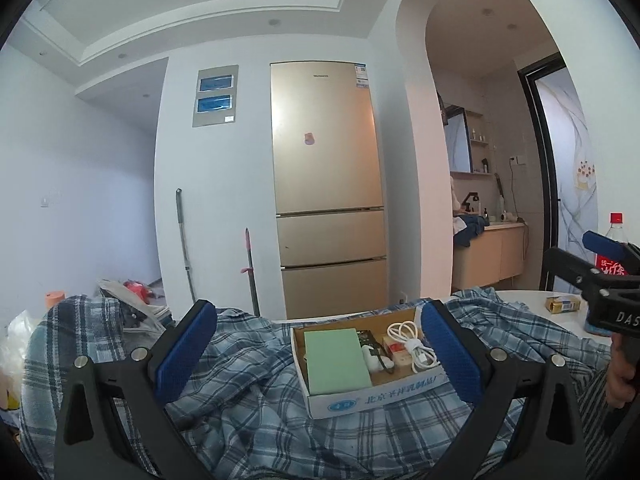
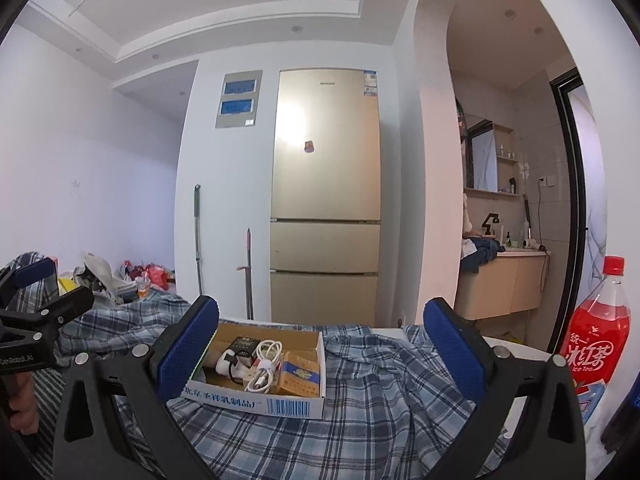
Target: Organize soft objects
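Observation:
A blue and white plaid shirt (image 1: 248, 412) lies crumpled across the table; it also shows in the right wrist view (image 2: 352, 432). An open cardboard box (image 1: 352, 400) sits on the shirt, holding a green pad (image 1: 336, 360), a white cable (image 1: 412, 344) and small packs; it also shows in the right wrist view (image 2: 288, 404). My left gripper (image 1: 320, 356) is open and empty, just above the shirt with the box between its fingers. My right gripper (image 2: 320, 356) is open and empty, over the shirt to the right of the box.
A red iced tea bottle (image 2: 596, 344) stands at the table's right edge. A small yellow pack (image 1: 564, 304) lies on the white table (image 1: 524, 300). A gold fridge (image 1: 328, 184), a mop and a broom stand behind. Bags clutter the far left.

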The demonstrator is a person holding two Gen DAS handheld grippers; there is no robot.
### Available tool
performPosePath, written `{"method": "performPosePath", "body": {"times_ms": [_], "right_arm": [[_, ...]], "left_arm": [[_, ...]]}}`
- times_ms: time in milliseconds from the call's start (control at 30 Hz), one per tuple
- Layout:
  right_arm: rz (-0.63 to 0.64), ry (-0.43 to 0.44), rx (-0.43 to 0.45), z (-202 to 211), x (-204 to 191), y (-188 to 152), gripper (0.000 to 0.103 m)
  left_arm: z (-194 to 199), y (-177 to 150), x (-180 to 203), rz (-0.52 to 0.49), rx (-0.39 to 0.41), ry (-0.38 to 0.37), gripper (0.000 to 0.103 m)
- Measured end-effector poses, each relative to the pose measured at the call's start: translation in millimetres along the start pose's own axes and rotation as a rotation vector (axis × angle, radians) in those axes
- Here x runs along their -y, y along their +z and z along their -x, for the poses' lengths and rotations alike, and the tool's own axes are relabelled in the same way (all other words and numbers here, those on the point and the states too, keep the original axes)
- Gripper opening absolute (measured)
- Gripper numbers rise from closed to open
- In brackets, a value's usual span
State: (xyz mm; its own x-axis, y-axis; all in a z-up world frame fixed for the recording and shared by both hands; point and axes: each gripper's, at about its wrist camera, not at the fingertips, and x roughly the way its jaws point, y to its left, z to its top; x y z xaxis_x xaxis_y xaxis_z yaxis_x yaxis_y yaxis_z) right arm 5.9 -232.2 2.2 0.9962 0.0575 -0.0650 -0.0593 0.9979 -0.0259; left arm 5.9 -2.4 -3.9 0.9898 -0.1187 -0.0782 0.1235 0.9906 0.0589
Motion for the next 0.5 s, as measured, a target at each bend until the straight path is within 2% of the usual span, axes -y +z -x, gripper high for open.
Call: {"method": "performPosePath", "body": {"times_ms": [67,200,300,500], "right_arm": [[0.002,0.000,-0.010,-0.7,-0.8,-0.4,0.102],[-0.007,0.005,-0.017,-1.1,-0.1,-0.2,0.102],[-0.005,0.036,-0.035,-4.2,-0.7,-0.6,0.102],[0.008,0.034,-0.014,0.3,-3.3,0.2,0.102]], "left_arm": [[-0.1,-0.1,-0.8,0.003,0.000,-0.005,0.103],[0.7,-0.1,-0.4,0.000,0.008,0.032,0.103],[-0.7,-0.6,-1.8,0.004,0.003,0.025,0.103],[-0.6,-1.7,-2.0,0.002,0.002,0.033,0.103]]}}
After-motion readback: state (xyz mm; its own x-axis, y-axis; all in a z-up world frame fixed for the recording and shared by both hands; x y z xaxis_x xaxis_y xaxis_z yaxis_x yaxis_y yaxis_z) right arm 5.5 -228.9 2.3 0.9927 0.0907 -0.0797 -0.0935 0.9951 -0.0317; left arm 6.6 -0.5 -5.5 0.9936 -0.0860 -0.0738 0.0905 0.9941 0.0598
